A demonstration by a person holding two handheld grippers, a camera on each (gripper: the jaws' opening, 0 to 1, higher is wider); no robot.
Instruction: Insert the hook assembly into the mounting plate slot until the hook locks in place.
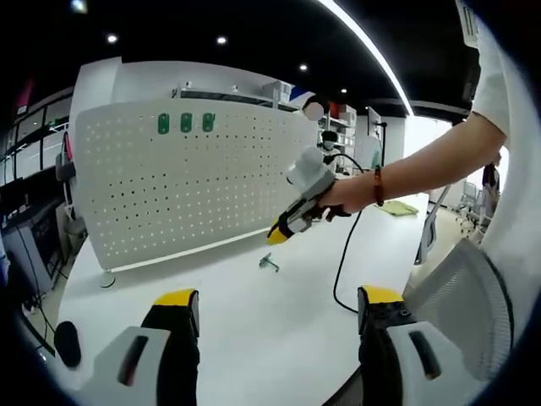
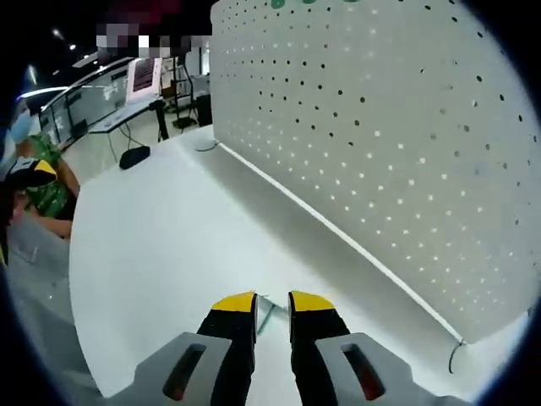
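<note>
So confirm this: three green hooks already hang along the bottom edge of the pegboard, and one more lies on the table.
Wrong in one respect: the three green hooks hang near the top edge of the pegboard, as the left gripper view shows. One more hook does lie on the table.

Bright, even indoor light from ceiling spots and a long light strip overhead. The white desk and pegboard look slightly washed out, with soft, faint shadows. Strong fisheye bending toward the edges. The far room is slightly soft; the near jaws are sharp.
</note>
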